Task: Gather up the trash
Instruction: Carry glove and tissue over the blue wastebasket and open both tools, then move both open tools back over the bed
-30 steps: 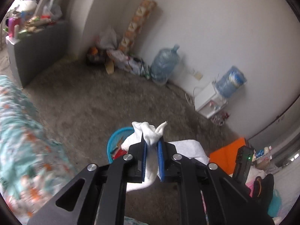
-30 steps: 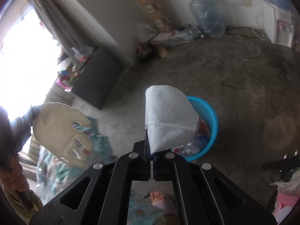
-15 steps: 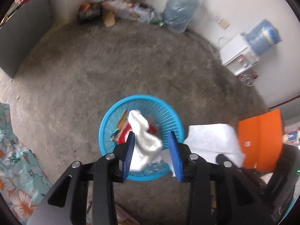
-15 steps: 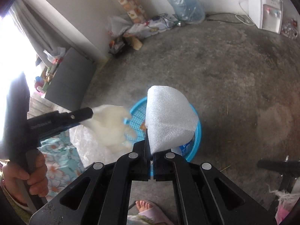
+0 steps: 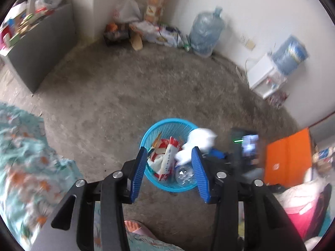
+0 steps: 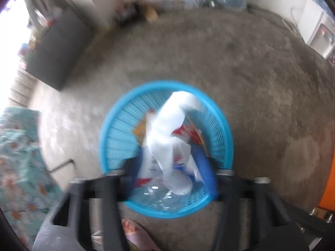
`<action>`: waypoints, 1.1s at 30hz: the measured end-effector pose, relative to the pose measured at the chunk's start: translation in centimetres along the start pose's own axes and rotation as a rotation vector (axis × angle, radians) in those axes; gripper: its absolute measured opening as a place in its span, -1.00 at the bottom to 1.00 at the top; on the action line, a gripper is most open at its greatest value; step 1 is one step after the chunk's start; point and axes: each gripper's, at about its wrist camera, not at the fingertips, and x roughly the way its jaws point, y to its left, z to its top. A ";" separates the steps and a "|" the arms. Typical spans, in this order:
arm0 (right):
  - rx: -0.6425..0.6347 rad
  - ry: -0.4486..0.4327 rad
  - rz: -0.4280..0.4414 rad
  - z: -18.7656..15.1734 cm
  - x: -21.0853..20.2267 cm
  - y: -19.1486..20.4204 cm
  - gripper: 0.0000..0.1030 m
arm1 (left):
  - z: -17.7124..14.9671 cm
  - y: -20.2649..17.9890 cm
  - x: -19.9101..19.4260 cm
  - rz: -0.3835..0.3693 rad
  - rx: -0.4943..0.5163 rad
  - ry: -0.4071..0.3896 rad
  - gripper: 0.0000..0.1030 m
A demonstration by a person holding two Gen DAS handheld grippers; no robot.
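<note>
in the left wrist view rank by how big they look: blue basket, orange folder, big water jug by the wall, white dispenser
1. Blue basket
2. Water jug and orange folder, which look about alike, so they are not ranked
3. White dispenser, smallest

The basket is nearest the camera, so its lead is apparent only.

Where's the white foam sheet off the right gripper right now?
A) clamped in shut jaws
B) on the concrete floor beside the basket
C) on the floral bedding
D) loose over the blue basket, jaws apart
D: the white foam sheet hangs loose inside the blue basket rim; the right gripper has just been opening, its jaws apart and not pressing on it.
</note>
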 end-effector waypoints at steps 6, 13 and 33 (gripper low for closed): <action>0.138 0.020 0.042 -2.0 -1.0 -2.3 0.33 | -3.4 2.4 -6.2 -0.036 -0.084 -0.102 0.02; 0.152 -0.034 0.128 -3.9 -6.1 -1.7 0.34 | -8.6 5.1 -13.1 -0.042 -0.176 -0.221 0.05; -0.517 0.025 0.641 -10.4 -21.1 24.2 0.45 | -35.2 20.2 -35.0 0.378 -0.631 -0.662 0.31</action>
